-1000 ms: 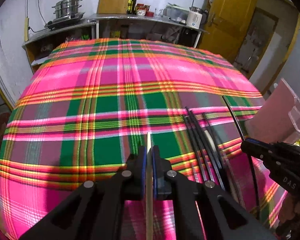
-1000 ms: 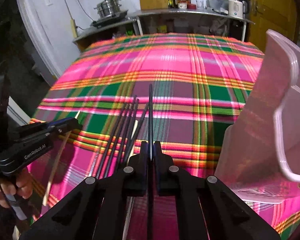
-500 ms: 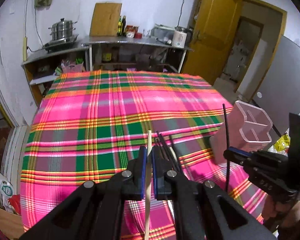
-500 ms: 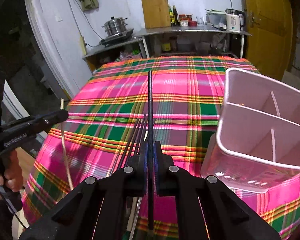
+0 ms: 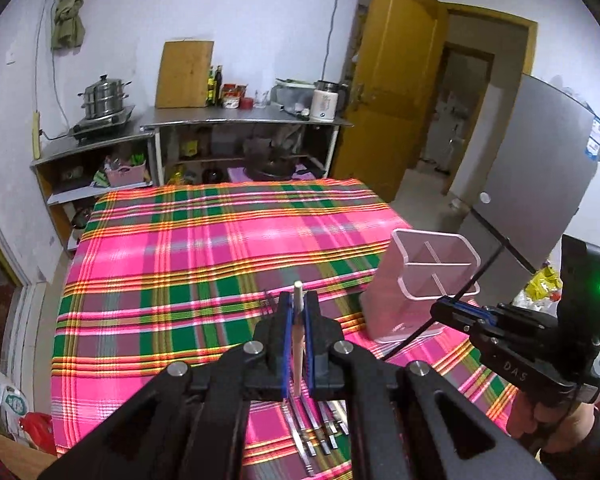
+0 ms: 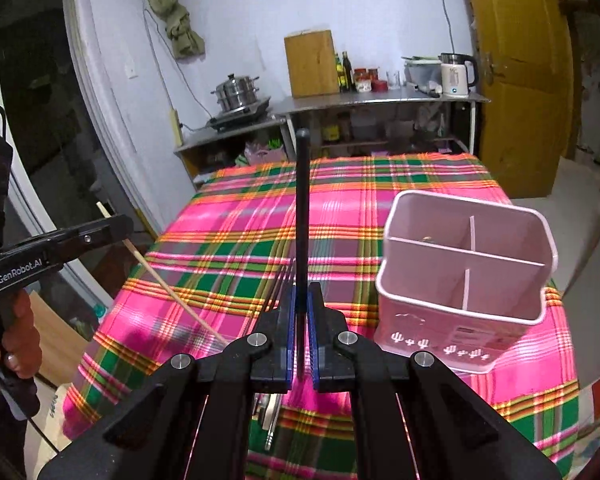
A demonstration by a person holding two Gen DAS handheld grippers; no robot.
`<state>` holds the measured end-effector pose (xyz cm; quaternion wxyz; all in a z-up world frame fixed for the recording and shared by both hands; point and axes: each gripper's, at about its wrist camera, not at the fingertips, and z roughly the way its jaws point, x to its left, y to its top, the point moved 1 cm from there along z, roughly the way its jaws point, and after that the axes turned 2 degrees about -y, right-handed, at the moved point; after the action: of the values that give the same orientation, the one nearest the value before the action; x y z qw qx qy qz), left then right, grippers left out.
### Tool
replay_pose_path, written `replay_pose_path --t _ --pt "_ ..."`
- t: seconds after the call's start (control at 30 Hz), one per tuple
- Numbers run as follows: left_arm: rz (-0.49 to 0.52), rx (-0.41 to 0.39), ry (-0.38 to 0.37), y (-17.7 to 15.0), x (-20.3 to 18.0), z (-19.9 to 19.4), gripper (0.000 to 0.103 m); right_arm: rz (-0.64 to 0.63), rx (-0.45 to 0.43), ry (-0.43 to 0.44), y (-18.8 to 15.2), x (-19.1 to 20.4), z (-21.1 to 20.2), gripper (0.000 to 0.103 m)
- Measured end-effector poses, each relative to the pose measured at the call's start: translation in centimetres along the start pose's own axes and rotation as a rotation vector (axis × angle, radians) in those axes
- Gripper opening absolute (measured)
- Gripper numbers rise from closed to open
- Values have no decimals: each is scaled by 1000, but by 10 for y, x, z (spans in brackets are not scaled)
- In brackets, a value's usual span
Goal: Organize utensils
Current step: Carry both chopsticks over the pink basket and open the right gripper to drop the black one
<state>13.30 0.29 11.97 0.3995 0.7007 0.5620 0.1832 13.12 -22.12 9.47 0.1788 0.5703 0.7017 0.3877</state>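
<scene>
My left gripper (image 5: pixel 298 312) is shut on a pale wooden chopstick (image 5: pixel 298 300), held high above the plaid table. From the right wrist view the left gripper (image 6: pixel 100 232) holds that wooden chopstick (image 6: pixel 172 288) slanting down. My right gripper (image 6: pixel 302 300) is shut on a black chopstick (image 6: pixel 302 208) pointing up and away. It shows in the left wrist view (image 5: pixel 452 306) with the black chopstick (image 5: pixel 476 276) slanting beside the pink divided holder (image 5: pixel 404 280). The holder (image 6: pixel 432 312) stands at the table's right side with open compartments. More utensils (image 5: pixel 316 428) lie on the cloth below.
The table carries a pink and green plaid cloth (image 5: pixel 204 248). Behind it stands a steel counter (image 5: pixel 236 122) with a pot, bottles and a kettle. A yellow door (image 5: pixel 392 80) and a grey fridge (image 5: pixel 532 184) are to the right.
Both grippers rose well above the table, each keeping its chopstick. The holder now shows whole from above, and the chopsticks on the cloth dropped to the bottom of both views.
</scene>
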Motion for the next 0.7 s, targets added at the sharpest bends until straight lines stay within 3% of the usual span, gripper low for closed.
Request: replay_pose_path --t 0.33,0.7 --pt "29 -32 -107 31 -45 -6 6 36 -83 -20 17 -22 -42 6" --pt "62 -57 -225 78 -100 12 6 91 -204 -83 52 -63 -87 5"
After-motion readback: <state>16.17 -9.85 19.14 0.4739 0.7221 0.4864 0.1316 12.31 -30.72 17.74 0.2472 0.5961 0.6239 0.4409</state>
